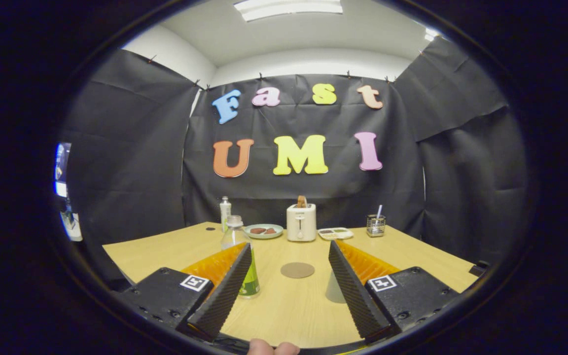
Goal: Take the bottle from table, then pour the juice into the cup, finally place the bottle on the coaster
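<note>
The bottle [238,256] stands upright on the table [284,310], just ahead of the left finger and partly hidden behind it, off the gap's centre. The gripper [284,288] has its fingers [227,291] spread wide, holding nothing. Reaching it likely needs a leftward shift. The coaster [297,269] lies mid-table beyond the fingers.

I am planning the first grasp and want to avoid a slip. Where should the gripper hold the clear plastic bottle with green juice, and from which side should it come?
Grip the clear plastic bottle with green juice on its straight lower body, probably coming level from the front. It stands upright, partly behind one finger, so the open gripper must shift toward it first.
</note>
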`<action>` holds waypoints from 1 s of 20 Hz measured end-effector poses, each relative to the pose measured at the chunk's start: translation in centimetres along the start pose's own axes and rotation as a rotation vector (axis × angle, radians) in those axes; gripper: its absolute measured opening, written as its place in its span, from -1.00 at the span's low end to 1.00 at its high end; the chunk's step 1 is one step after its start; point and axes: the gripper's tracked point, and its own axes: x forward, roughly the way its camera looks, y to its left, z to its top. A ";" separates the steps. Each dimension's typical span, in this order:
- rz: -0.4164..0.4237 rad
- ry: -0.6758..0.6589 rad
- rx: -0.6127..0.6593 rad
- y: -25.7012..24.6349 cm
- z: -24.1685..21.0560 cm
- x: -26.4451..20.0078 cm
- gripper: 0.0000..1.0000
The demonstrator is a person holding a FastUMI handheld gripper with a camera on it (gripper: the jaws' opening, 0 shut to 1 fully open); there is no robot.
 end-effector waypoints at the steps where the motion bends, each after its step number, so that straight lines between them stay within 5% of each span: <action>1: -0.006 0.005 -0.001 0.2 0.1 -0.1 1.00; 20: -0.039 0.151 -0.006 9.7 -4.9 6.1 1.00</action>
